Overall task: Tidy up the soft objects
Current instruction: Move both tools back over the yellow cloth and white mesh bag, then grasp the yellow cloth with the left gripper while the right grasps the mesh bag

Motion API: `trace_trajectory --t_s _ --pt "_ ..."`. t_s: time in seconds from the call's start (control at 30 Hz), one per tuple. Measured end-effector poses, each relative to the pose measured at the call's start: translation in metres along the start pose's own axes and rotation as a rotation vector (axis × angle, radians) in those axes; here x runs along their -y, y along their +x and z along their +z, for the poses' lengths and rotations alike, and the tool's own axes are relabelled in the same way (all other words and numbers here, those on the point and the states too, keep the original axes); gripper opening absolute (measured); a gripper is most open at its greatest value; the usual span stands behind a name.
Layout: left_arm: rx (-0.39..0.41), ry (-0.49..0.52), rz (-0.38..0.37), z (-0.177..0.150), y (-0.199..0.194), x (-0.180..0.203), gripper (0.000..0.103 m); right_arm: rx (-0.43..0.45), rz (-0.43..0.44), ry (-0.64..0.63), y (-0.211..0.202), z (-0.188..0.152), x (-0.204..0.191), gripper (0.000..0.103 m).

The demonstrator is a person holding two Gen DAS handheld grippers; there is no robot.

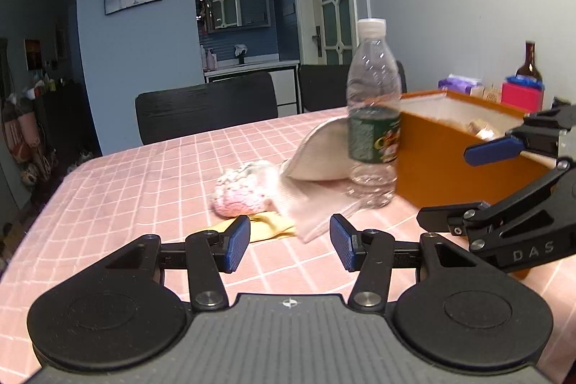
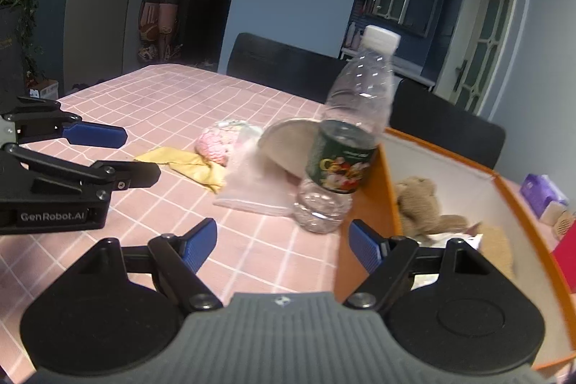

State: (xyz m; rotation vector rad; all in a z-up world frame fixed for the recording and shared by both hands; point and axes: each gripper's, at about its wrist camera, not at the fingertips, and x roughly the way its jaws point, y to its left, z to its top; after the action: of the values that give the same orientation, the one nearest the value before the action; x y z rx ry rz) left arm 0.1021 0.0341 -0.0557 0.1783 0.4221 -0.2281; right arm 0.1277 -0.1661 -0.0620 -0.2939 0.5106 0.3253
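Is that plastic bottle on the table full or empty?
Empty, it seems: the clear plastic bottle stands upright with its white cap on, and the table shows straight through it, with no water line visible.

From the left tool (image 1: pixel 290 243), bare counter (image 1: pixel 136 189) lies open from 9 to 11 o'clock. At 12 o'clock a heap of soft cloths (image 1: pixel 252 200) blocks the near path. The upright plastic bottle (image 1: pixel 372 117) stands at 1 o'clock, touching the orange box (image 1: pixel 450 164), whose wall closes off 2 o'clock. The right tool (image 1: pixel 478 175) crowds 3 o'clock, over the box.
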Motion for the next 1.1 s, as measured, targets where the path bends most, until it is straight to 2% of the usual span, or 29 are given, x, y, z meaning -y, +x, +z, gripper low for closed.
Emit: trace_trajectory --t_s 0.13,0.37,0.53,0.67,0.73,0.83,0.93,1.0,1.1 --pt "-0.013 0.018 -0.020 -0.001 0.008 -0.017 0.061 -0.004 0.022 0.054 0.021 0.002 -0.005 0.081" --pt "-0.088 -0.081 -0.057 -0.004 0.039 -0.056 0.061 -0.007 0.066 0.113 0.064 0.008 -0.018 0.076" --pt "-0.151 -0.025 -0.061 -0.002 0.069 -0.064 0.063 -0.025 0.072 0.109 0.096 0.013 -0.029 0.076" --pt "-0.197 -0.023 -0.061 -0.003 0.095 -0.076 0.079 -0.058 0.057 0.126 0.123 0.015 -0.026 0.076" --pt "-0.228 -0.032 -0.086 -0.003 0.105 -0.082 0.083 -0.076 0.064 0.158 0.135 0.014 -0.022 0.077" --pt "-0.224 -0.063 -0.122 -0.004 0.113 -0.088 0.089 -0.095 0.062 0.196 0.148 0.011 -0.016 0.080" --pt "-0.246 -0.089 -0.141 -0.005 0.123 -0.091 0.092 -0.110 0.065 0.223 0.155 0.008 -0.012 0.080" --pt "-0.275 -0.105 -0.132 -0.007 0.130 -0.092 0.092 -0.115 0.061 0.239 0.160 0.006 -0.010 0.079" --pt "-0.275 -0.098 -0.095 -0.010 0.134 -0.092 0.093 -0.111 0.063 0.245 0.163 0.005 -0.010 0.081"
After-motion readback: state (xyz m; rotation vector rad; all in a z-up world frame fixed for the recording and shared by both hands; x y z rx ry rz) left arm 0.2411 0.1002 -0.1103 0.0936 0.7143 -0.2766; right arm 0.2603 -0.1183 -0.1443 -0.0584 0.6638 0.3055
